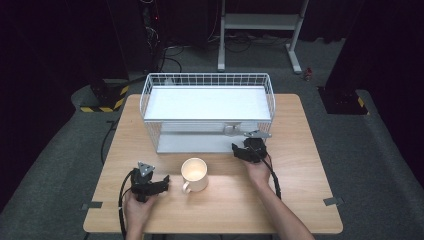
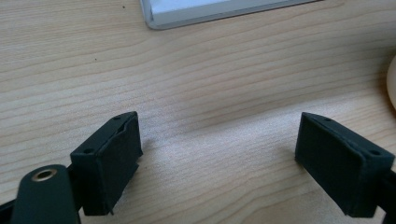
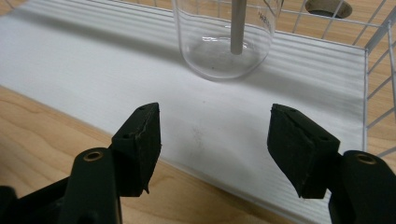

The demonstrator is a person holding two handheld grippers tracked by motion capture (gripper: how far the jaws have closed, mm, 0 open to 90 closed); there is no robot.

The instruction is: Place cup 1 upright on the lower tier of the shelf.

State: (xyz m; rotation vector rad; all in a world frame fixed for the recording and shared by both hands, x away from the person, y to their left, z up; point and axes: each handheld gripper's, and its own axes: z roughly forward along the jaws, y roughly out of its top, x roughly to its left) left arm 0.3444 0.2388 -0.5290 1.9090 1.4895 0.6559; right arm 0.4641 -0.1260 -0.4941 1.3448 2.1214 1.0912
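A clear glass beaker (image 3: 224,42) stands upright on the white lower shelf (image 3: 70,60) of a white wire rack (image 1: 207,80); from above it shows dimly under the upper shelf (image 1: 231,130). A thin grey rod (image 3: 238,25) crosses in front of it. My right gripper (image 3: 215,149) is open a little short of the beaker, over the shelf's front edge, with nothing between its jaws; it sits at the rack's front right (image 1: 246,148). A cream mug (image 1: 194,174) stands on the table. My left gripper (image 2: 217,163) is open over bare wood, left of the mug (image 1: 151,177).
The wooden table (image 1: 300,165) carries the rack at its far half. The rack's wire wall (image 3: 373,42) rises to the right of the right gripper. The mug's rim (image 2: 393,79) edges into the left gripper view. Black cables (image 1: 274,180) trail from both grippers.
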